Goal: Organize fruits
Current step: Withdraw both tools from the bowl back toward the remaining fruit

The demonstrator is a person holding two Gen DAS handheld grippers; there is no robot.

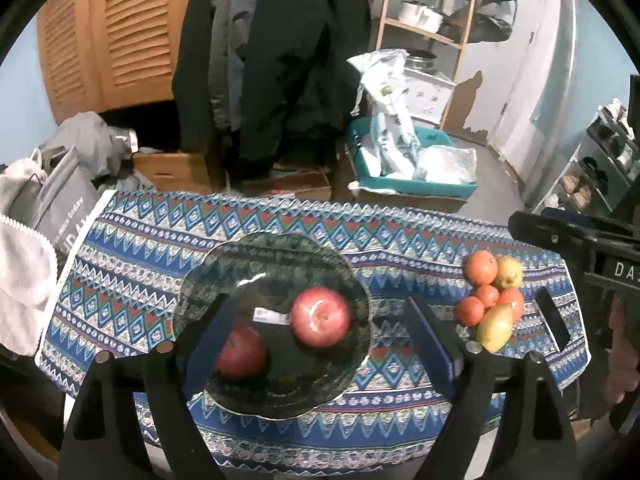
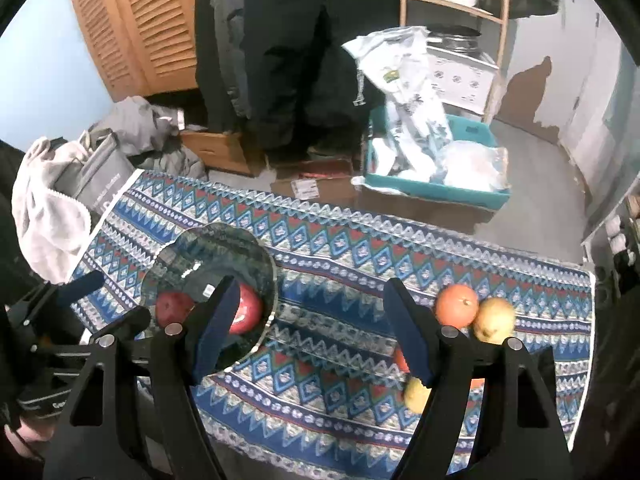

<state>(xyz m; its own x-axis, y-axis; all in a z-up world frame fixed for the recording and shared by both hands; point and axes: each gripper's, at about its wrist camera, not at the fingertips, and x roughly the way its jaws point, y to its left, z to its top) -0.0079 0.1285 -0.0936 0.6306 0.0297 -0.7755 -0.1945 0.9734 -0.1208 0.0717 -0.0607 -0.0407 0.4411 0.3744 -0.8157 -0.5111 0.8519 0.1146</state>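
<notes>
red apples [image 1: 321, 317], blue zigzag-patterned tablecloth [image 1: 400, 396]

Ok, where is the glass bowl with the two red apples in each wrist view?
Left wrist: the glass bowl sits at lower centre, framed between the open left gripper's fingers.
Right wrist: the bowl is at lower left, behind the right gripper's left finger.
Shared landmark: the teal bin beyond the table.

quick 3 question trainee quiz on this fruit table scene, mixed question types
1. True or false: the glass bowl holds two red apples.
2. The loose pile of fruit lies on which side of the bowl in the left wrist view? A) left B) right
3. Fill in: both the left gripper and right gripper are ____.

Key: 1 true; 2 B; 3 open
</notes>
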